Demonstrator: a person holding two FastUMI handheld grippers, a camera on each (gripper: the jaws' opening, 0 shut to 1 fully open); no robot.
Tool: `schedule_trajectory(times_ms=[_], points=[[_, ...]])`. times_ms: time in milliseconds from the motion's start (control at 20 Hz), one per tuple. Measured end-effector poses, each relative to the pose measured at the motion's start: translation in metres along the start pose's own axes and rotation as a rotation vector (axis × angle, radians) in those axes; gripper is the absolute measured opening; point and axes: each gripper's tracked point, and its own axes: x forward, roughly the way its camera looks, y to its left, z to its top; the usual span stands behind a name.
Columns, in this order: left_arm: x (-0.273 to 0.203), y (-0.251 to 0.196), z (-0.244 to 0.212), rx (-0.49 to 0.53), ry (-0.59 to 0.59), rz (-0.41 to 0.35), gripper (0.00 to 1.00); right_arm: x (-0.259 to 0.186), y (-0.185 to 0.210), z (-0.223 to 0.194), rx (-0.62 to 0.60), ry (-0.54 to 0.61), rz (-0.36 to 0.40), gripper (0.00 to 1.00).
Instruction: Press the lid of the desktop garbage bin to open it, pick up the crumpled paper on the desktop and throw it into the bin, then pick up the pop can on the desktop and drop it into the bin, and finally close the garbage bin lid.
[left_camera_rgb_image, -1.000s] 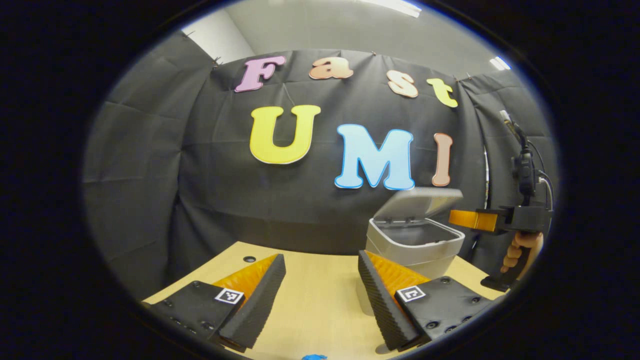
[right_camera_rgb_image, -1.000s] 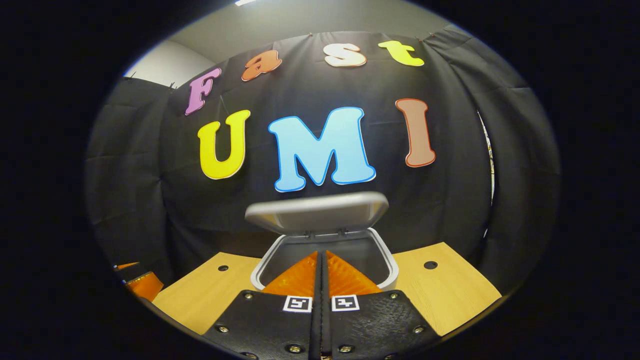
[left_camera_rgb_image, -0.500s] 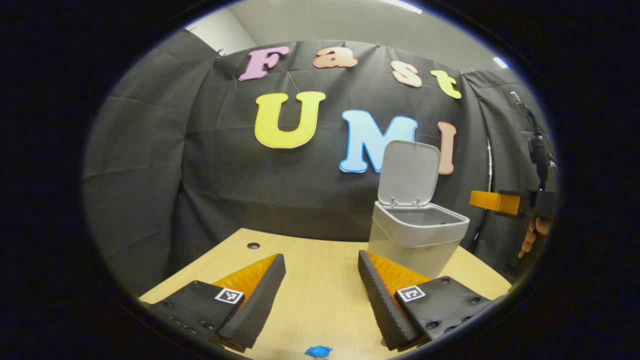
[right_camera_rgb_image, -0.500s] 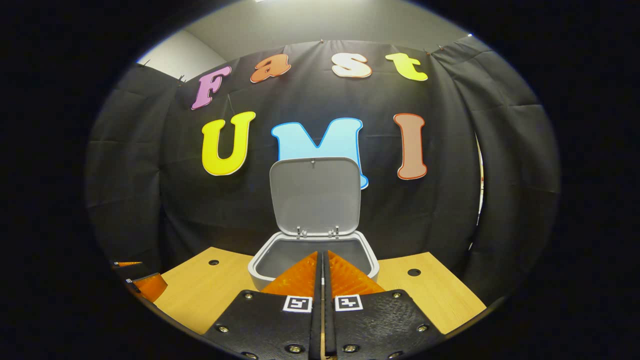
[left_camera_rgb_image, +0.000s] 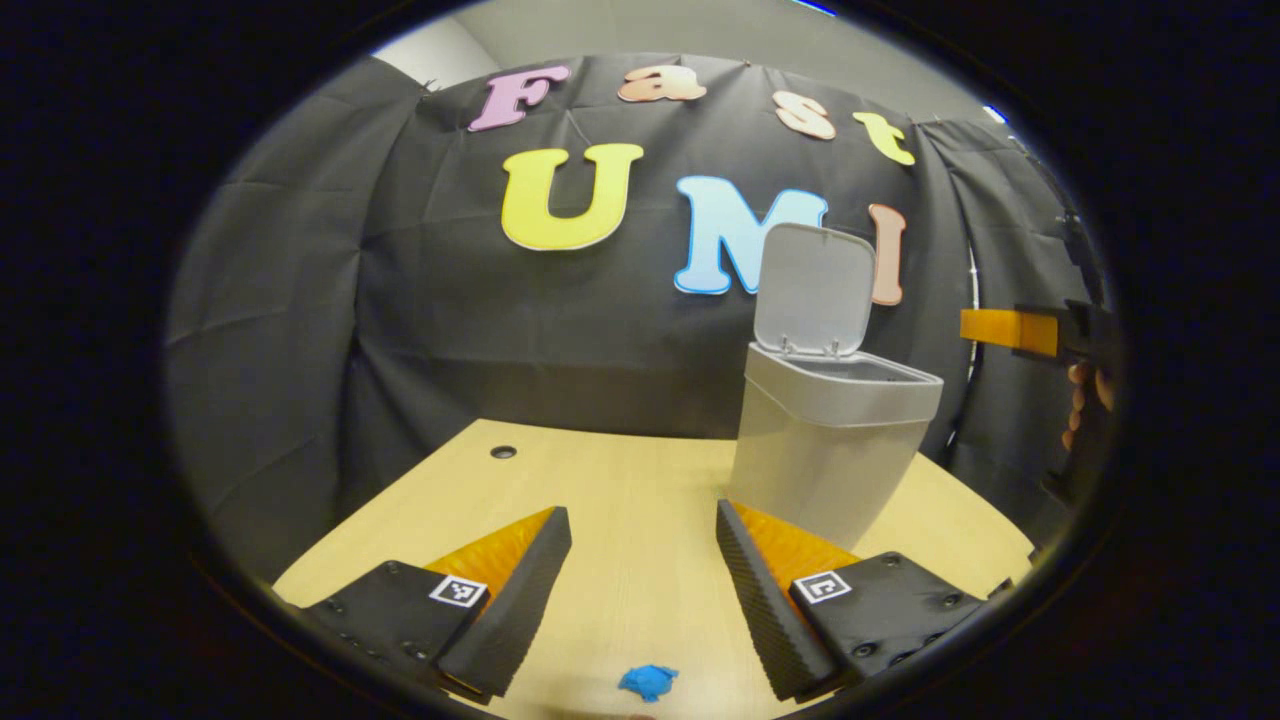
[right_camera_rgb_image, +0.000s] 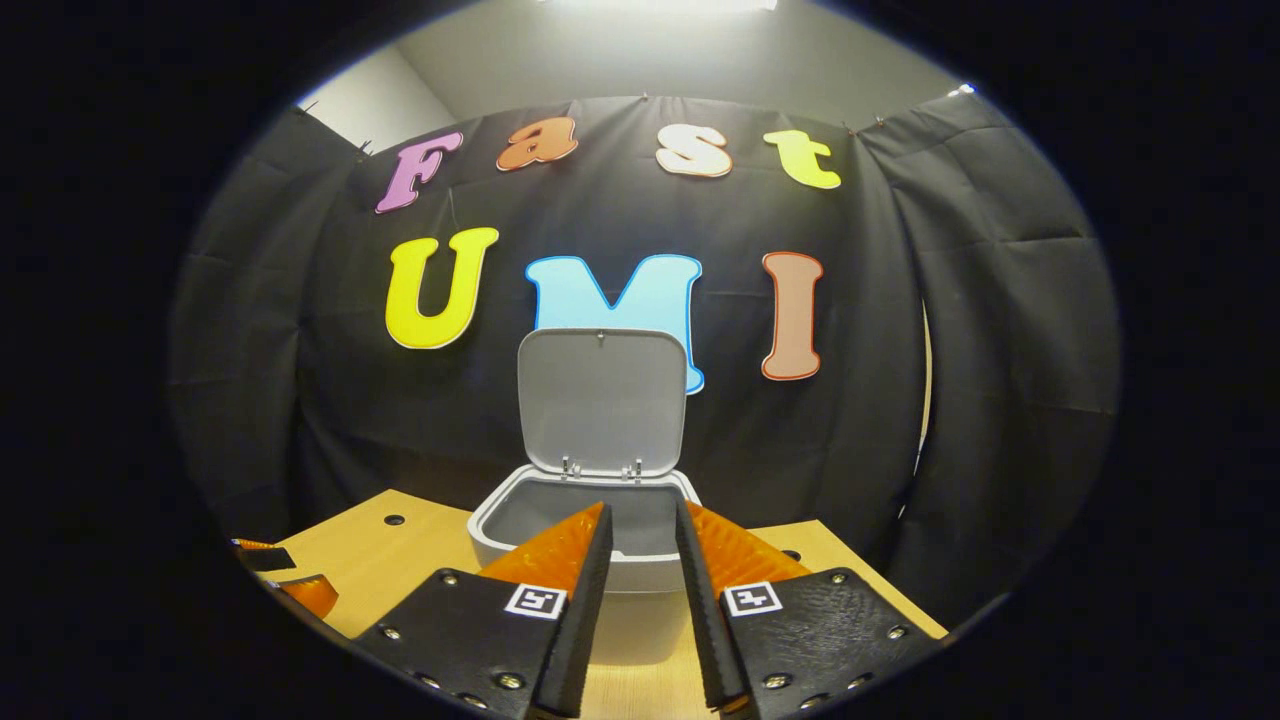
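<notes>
Garbage bin stands on the wooden desktop, toward the back right in the left gripper view, its lid swung up, near upright on the rear hinge, inside of the bin exposed. In the right gripper view the same bin sits dead ahead with the lid raised against the booth wall; grey interior in view, contents can't be made out. Left gripper hangs low over the desktop, fingers spread wide, nothing between them, bare wood in the gap. A small blue crumpled paper lies on the desktop just in front of that gap, at the bottom edge of the left gripper view, not touching either finger. Right gripper is in front of the bin's near rim, fingers parted by a narrow gap, gripping nothing; whether the tips touch the rim can't be told. In the left gripper view the right gripper appears at the far right, above and beside the bin, with a hand wrapped on its handle; its finger state isn't readable from that angle. In the right gripper view the left gripper pokes in at the lower left edge, well apart from the bin. Small round hole in the desktop near the back left.
</notes>
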Motion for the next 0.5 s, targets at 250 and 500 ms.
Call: schedule_trajectory(times_ms=[250,500], points=[[-0.001,0.0,-0.037,-0.001,0.074,-0.012,0.96,-0.013,0.007,-0.002,-0.005,0.008,0.014,0.66],[-0.004,0.001,-0.082,0.037,0.162,-0.031,0.96,-0.027,0.013,-0.005,0.002,0.004,0.009,0.82]])
